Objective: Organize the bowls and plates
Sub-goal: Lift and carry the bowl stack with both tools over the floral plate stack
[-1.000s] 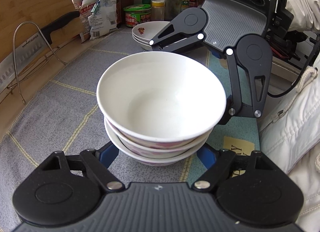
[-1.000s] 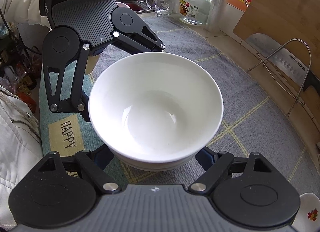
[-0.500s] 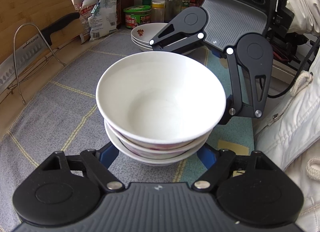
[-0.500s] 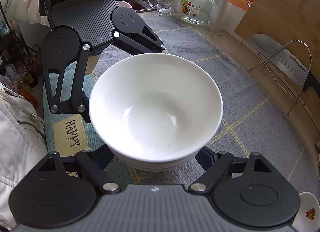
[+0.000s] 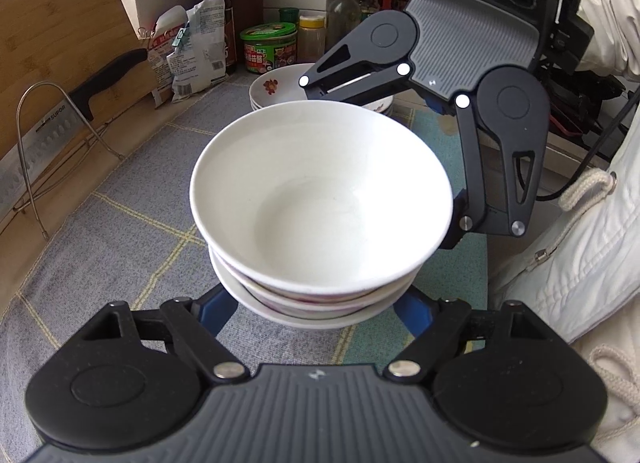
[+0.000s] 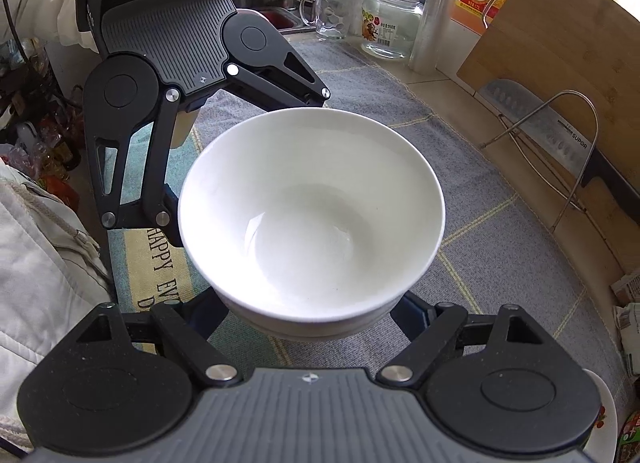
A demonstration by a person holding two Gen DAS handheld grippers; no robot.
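A stack of three white bowls (image 5: 320, 207) fills the middle of both wrist views, the lower ones with a red pattern on the outside. My left gripper (image 5: 316, 311) is shut on the lowest bowl, its blue fingers (image 5: 218, 309) hugging both sides. From the opposite side my right gripper (image 6: 310, 315) is shut on the same stack (image 6: 312, 215). The stack seems to hang just above the grey checked cloth (image 5: 120, 223). Behind it a short pile of flowered plates (image 5: 276, 87) rests on the cloth.
A wire rack holding a cleaver (image 5: 52, 123) stands against a wooden cutting board (image 5: 60, 23) along the wall. Bottles, a green jar (image 5: 268, 47) and snack bags crowd the back. A glass mug (image 6: 328, 13) and jar (image 6: 392, 23) stand near the sink. The person's white jacket (image 5: 580, 263) is close.
Both grippers have risen a little with the bowl stack held between them. The cloth and the plates behind have dropped away slightly in view. The grip looks the same.
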